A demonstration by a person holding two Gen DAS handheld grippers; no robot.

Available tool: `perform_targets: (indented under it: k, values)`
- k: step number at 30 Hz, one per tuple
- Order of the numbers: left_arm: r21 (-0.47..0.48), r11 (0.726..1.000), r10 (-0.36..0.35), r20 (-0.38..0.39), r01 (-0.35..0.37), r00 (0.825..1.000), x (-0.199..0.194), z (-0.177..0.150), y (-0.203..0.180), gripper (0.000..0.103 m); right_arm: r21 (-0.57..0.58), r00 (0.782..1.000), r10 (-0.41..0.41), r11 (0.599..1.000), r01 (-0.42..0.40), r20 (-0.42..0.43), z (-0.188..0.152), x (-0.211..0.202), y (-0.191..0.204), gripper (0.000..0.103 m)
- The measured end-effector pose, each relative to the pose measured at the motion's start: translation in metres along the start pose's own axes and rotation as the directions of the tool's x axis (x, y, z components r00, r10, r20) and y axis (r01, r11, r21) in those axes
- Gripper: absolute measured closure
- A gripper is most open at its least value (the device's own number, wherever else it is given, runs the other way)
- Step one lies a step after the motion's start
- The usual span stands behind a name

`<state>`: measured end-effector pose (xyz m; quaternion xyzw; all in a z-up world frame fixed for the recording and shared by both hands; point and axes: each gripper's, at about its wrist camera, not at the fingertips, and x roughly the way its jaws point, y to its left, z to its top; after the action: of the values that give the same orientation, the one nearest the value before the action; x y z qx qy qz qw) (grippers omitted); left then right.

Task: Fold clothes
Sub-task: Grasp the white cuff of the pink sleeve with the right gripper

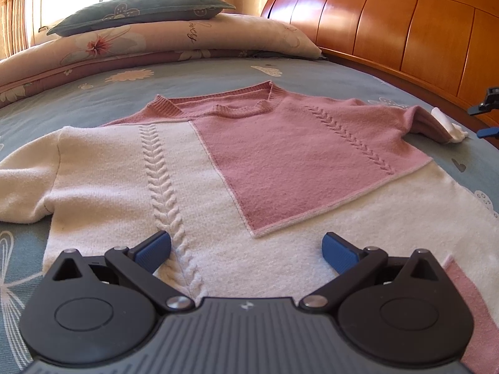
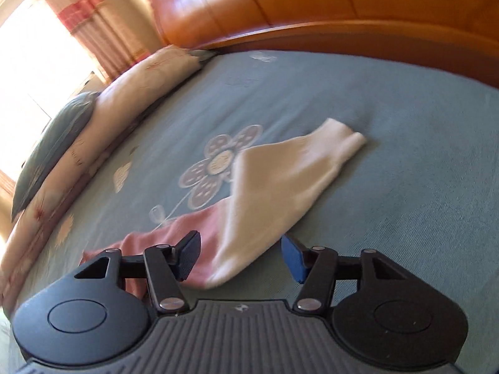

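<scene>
A pink and cream cable-knit sweater point(image 1: 280, 162) lies flat, front up, on the blue flowered bedspread point(image 1: 218, 74). My left gripper point(image 1: 246, 243) hovers open over its cream lower part, beside the cable braid, with nothing between the pads. The sweater's right sleeve point(image 2: 280, 187) stretches out over the bedspread, pink at the shoulder and cream toward the cuff point(image 2: 346, 137). My right gripper point(image 2: 240, 249) is tilted over that sleeve, open, with the cloth lying between the blue pads and not pinched. In the left wrist view the right gripper point(image 1: 485, 118) shows at the far right edge, past the cuff point(image 1: 449, 124).
A stack of pillows point(image 1: 174, 40) lies along the far left side of the bed, with a dark green one point(image 1: 140, 9) on top. The wooden headboard point(image 1: 389, 21) runs along the right. Curtains point(image 2: 87, 9) hang at a bright window behind.
</scene>
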<state>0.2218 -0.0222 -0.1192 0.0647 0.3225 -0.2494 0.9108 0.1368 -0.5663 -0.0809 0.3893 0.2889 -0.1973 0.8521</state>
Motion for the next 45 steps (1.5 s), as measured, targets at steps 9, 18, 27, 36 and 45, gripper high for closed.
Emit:
perform_targets:
  k: [9,18,27,36,45]
  values:
    - [-0.002,1.000,-0.002,0.003,0.002,1.000,-0.001,-0.001,0.001,0.001,0.153,1.000,0.002,0.988,-0.003,0.006,0.025,0.048,-0.048,0.040]
    - [-0.001,1.000,-0.002,0.003,0.002,1.000,0.001,-0.001,0.001,0.001,0.228,0.989,0.078,0.968,-0.106,0.127,0.050,0.075,-0.080,0.040]
    - [-0.001,1.000,-0.003,0.004,0.003,1.000,0.001,-0.001,0.001,0.001,0.148,0.991,-0.032,0.989,0.012,0.133,0.060,0.083,-0.075,0.087]
    - [-0.003,1.000,-0.005,0.005,0.005,1.000,0.001,-0.001,0.001,0.001,0.143,0.981,-0.074,0.989,0.048,0.177,0.065,0.037,-0.068,0.093]
    - [-0.003,1.000,-0.004,0.005,0.004,1.000,0.002,-0.001,0.001,0.001,0.075,0.964,-0.080,0.995,0.063,0.253,0.065,-0.013,-0.058,0.093]
